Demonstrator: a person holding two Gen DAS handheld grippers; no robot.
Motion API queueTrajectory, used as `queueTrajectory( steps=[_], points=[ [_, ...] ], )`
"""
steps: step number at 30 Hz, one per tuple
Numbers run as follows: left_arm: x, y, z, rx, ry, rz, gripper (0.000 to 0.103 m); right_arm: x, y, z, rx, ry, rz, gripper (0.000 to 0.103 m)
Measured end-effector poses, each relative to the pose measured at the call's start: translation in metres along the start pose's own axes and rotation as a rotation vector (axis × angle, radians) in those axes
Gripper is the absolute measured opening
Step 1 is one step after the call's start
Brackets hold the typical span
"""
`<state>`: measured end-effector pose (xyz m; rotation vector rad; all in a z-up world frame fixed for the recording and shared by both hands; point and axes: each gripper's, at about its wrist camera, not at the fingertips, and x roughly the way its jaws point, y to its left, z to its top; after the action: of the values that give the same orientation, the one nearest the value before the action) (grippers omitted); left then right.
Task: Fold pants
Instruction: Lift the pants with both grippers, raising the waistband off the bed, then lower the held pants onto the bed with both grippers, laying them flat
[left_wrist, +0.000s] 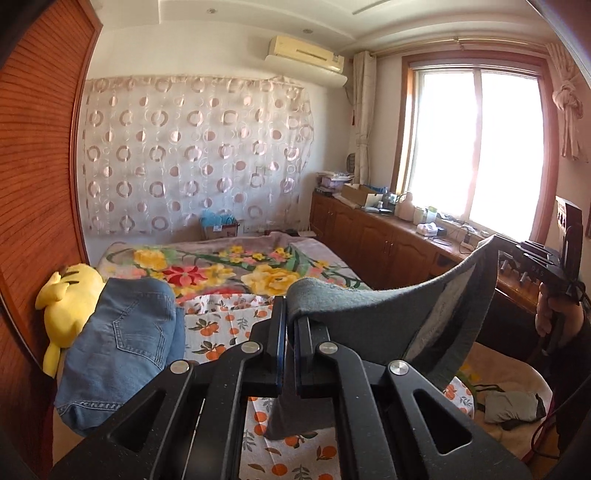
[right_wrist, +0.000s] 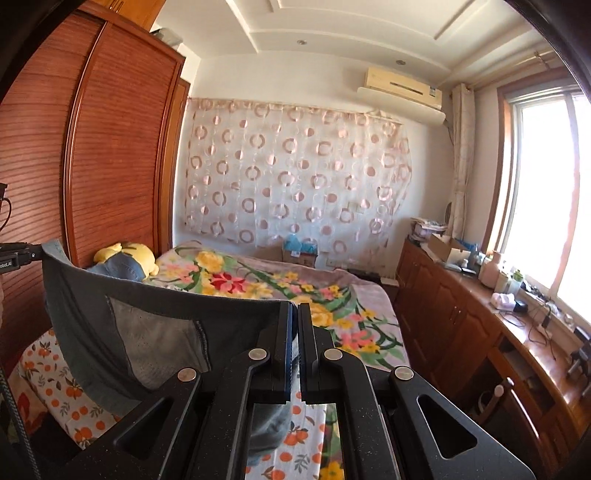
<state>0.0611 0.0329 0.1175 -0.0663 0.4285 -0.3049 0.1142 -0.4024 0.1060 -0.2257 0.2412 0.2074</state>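
Over the bed (left_wrist: 221, 325), spread with an orange-print sheet and a flowered blanket (left_wrist: 236, 266), the grey pants (left_wrist: 388, 314) hang stretched between two grippers. Left gripper (left_wrist: 291, 314) and right gripper (right_wrist: 297, 321) are each clenched on an edge of the cloth. Folded jeans (left_wrist: 122, 339) lie beside a yellow plush toy (left_wrist: 70, 299), near the wooden wardrobe (right_wrist: 110, 147); cabinets (right_wrist: 461, 314) line the window (left_wrist: 476, 147) wall.

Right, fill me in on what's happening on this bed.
A person is working with two handheld grippers on dark grey pants. The left gripper and the right gripper are each shut on one end of the waistband, which sags between them above the orange-print sheet. Folded blue denim jeans lie beside a yellow plush toy.
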Motion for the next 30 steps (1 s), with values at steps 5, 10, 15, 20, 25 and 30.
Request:
queueTrajectory(
  steps=[5, 10, 15, 20, 25, 30],
  points=[
    [0.07, 0.024, 0.013, 0.025, 0.096, 0.085, 0.004, 0.076, 0.002, 0.01, -0.058, 0.08, -0.037, 0.002],
    [0.092, 0.043, 0.052, -0.013, 0.05, 0.135, 0.004, 0.109, 0.005, 0.07, -0.039, 0.024, -0.075, 0.002],
    [0.055, 0.04, 0.064, -0.03, -0.04, 0.13, 0.004, 0.065, 0.013, 0.115, -0.018, -0.115, -0.072, 0.002],
    [0.048, 0.052, -0.008, -0.055, 0.03, 0.148, 0.004, 0.051, 0.036, 0.066, -0.081, -0.029, -0.015, 0.002],
    [0.08, 0.069, -0.115, -0.134, 0.199, 0.175, 0.004, 0.084, 0.065, -0.04, -0.091, 0.206, 0.077, 0.002],
    [0.099, 0.07, -0.168, -0.169, 0.299, 0.189, 0.004, 0.109, 0.083, -0.11, -0.036, 0.368, 0.133, 0.002]
  ],
)
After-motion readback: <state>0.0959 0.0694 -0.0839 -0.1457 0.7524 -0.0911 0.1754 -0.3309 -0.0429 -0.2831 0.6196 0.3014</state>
